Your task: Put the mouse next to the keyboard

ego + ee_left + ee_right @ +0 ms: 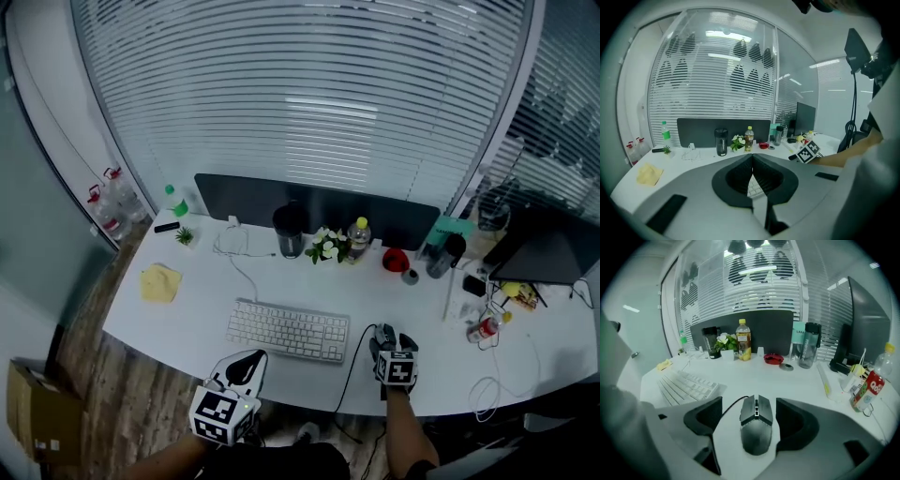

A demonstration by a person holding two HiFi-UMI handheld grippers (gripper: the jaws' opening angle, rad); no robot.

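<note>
A dark wired mouse (pixel 757 425) lies on the white desk (pixel 431 356), just right of the white keyboard (pixel 289 331). My right gripper (pixel 747 406) straddles it, open, with a gap between each pad and the mouse's sides. In the head view the mouse (pixel 384 333) shows just ahead of the right gripper (pixel 385 347), its cable running off the front edge. My left gripper (pixel 248 361) hovers at the desk's front edge below the keyboard. Its jaws are shut tip to tip with nothing held, and a bit of the keyboard (pixel 754 187) shows behind them.
Along the back stand a black tumbler (pixel 289 232), white flowers (pixel 328 246), a yellow-capped bottle (pixel 358 234), a red bowl (pixel 395 260) and a dark flask (pixel 441 255). A yellow cloth (pixel 160 282) lies far left. Cables (pixel 487 394), a can (pixel 483 328) and a monitor (pixel 544 248) crowd the right.
</note>
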